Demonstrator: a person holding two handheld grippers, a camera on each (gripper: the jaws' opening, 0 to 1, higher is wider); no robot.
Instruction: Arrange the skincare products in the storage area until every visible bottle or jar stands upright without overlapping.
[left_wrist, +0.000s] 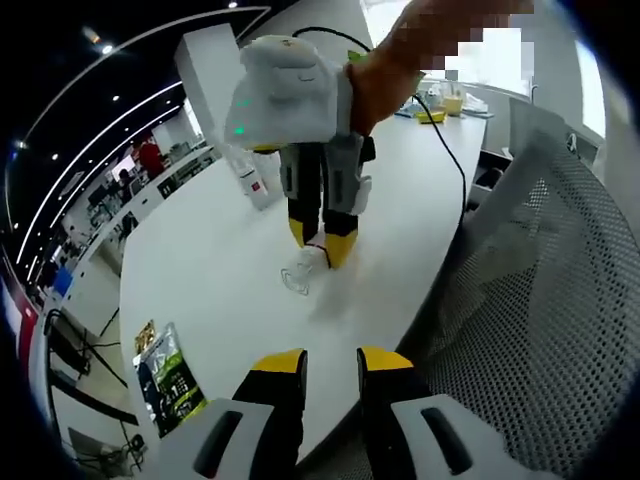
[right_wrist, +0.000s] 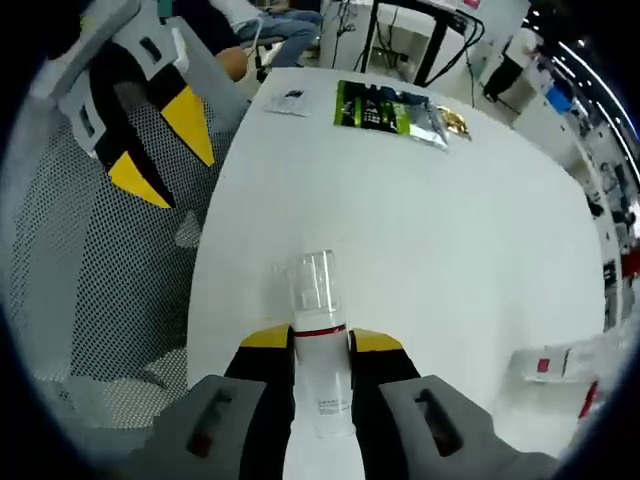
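Observation:
My right gripper (right_wrist: 320, 342) is shut on a white bottle (right_wrist: 320, 375) with a red band and a clear cap (right_wrist: 312, 282). It holds the bottle low over the white table (right_wrist: 420, 230), cap pointing forward. In the left gripper view a hand holds this right gripper (left_wrist: 322, 245), with the bottle's clear cap (left_wrist: 300, 273) close to the tabletop. My left gripper (left_wrist: 332, 362) is open with nothing between its jaws, at the table's edge (left_wrist: 400, 330). It also shows at the upper left of the right gripper view (right_wrist: 165, 150). A second white bottle with red print (left_wrist: 257, 178) (right_wrist: 558, 365) sits farther along the table.
A green packet (left_wrist: 165, 372) (right_wrist: 388, 108) lies near one end of the table beside a small sachet (right_wrist: 287, 100). A grey mesh chair (left_wrist: 540, 300) (right_wrist: 110, 270) stands against the table's edge. A black cable (left_wrist: 450, 160) runs across the far part. People and desks are behind.

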